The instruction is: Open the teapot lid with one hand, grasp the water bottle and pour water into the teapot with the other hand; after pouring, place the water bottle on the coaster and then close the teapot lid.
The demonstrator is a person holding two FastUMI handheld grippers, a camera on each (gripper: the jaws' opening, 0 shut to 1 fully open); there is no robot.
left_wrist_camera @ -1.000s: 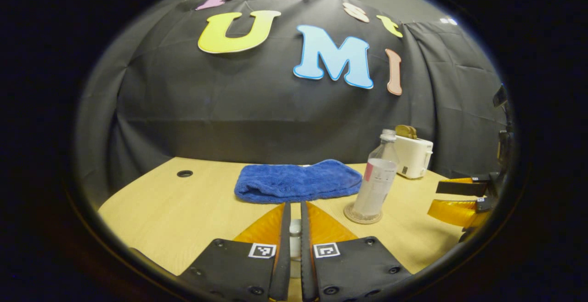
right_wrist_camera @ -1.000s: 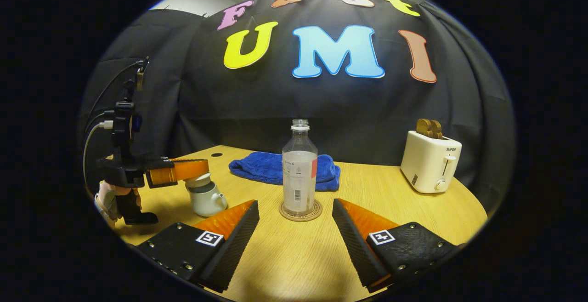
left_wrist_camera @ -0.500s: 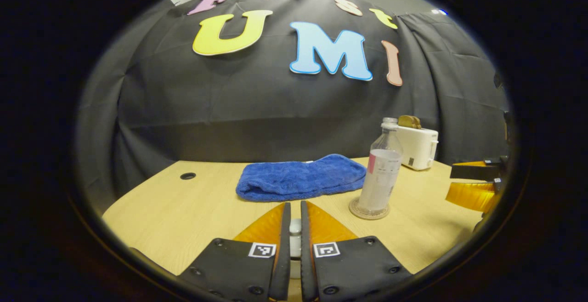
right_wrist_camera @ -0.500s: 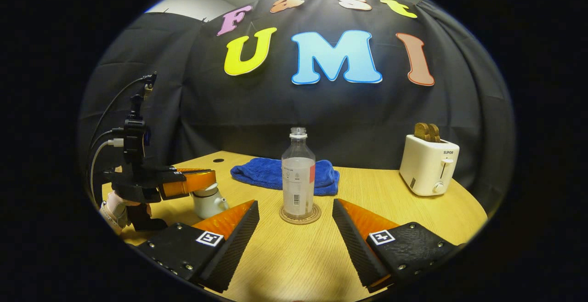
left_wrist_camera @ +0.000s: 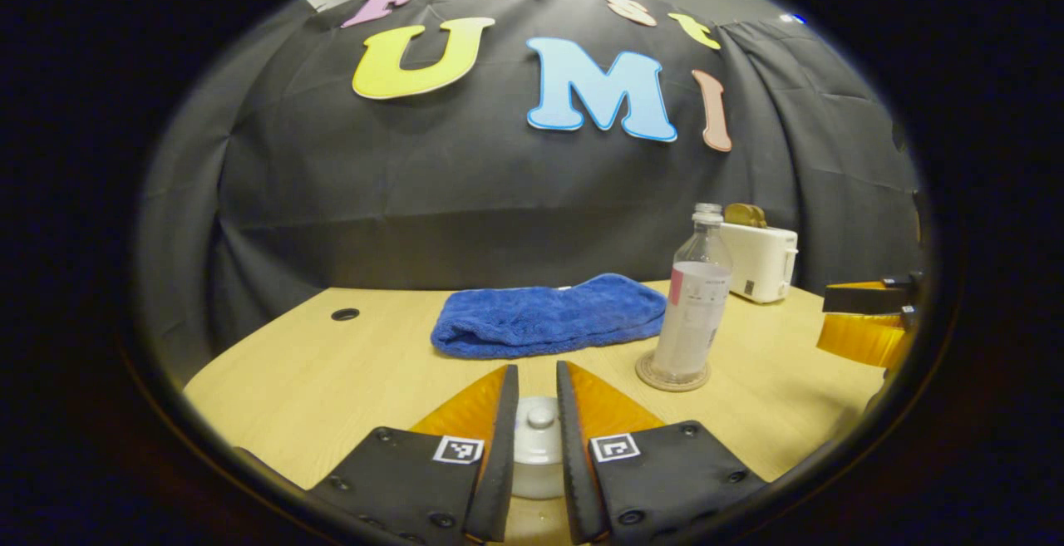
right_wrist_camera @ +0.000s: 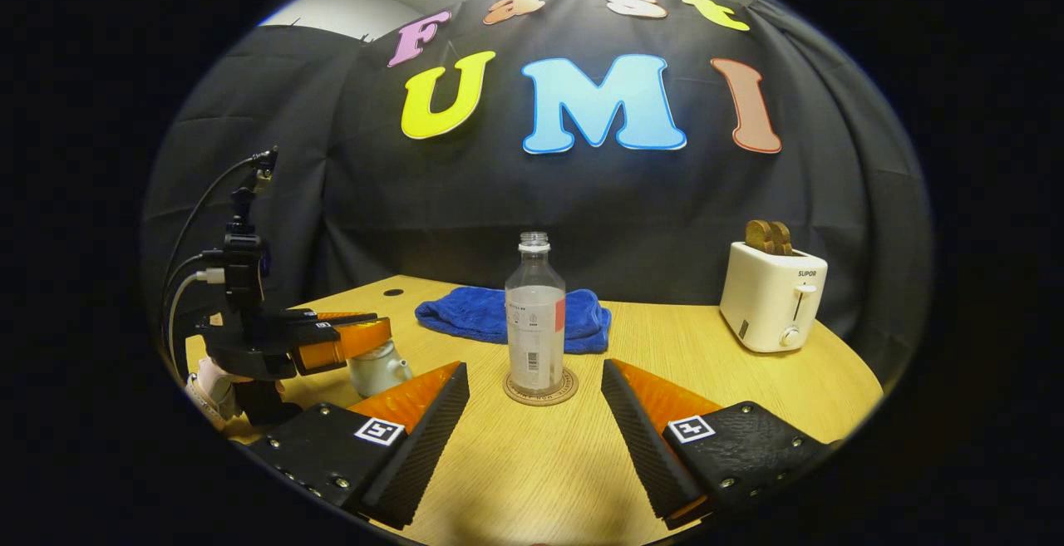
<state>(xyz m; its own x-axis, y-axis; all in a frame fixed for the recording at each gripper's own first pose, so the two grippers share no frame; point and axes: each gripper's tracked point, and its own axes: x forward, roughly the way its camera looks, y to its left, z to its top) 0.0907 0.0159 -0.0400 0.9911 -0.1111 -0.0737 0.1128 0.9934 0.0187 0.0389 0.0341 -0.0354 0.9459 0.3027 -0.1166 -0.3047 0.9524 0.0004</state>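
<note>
My left gripper [left_wrist_camera: 536, 371] stands slightly open over the white teapot lid [left_wrist_camera: 538, 446], one finger on each side of its small knob [left_wrist_camera: 540, 417] with a little gap showing. In the right gripper view the left gripper [right_wrist_camera: 366, 332] sits low on top of the white teapot [right_wrist_camera: 376, 369], whose lid is on. The clear water bottle [right_wrist_camera: 535, 322], capless and partly filled, stands upright on the round coaster [right_wrist_camera: 567, 384]. My right gripper [right_wrist_camera: 534, 371] is open, a short way in front of the bottle [left_wrist_camera: 694, 313] and apart from it.
A folded blue towel [right_wrist_camera: 474, 317] lies behind the bottle at the back of the wooden table [right_wrist_camera: 532, 463]. A white toaster [right_wrist_camera: 773, 297] with toast in it stands at the back right. The table has a cable hole [left_wrist_camera: 344, 314] at the far left.
The left gripper has sunk lower onto the teapot and its fingers have parted from the lid's knob. The right gripper has drawn back slightly from the bottle.
</note>
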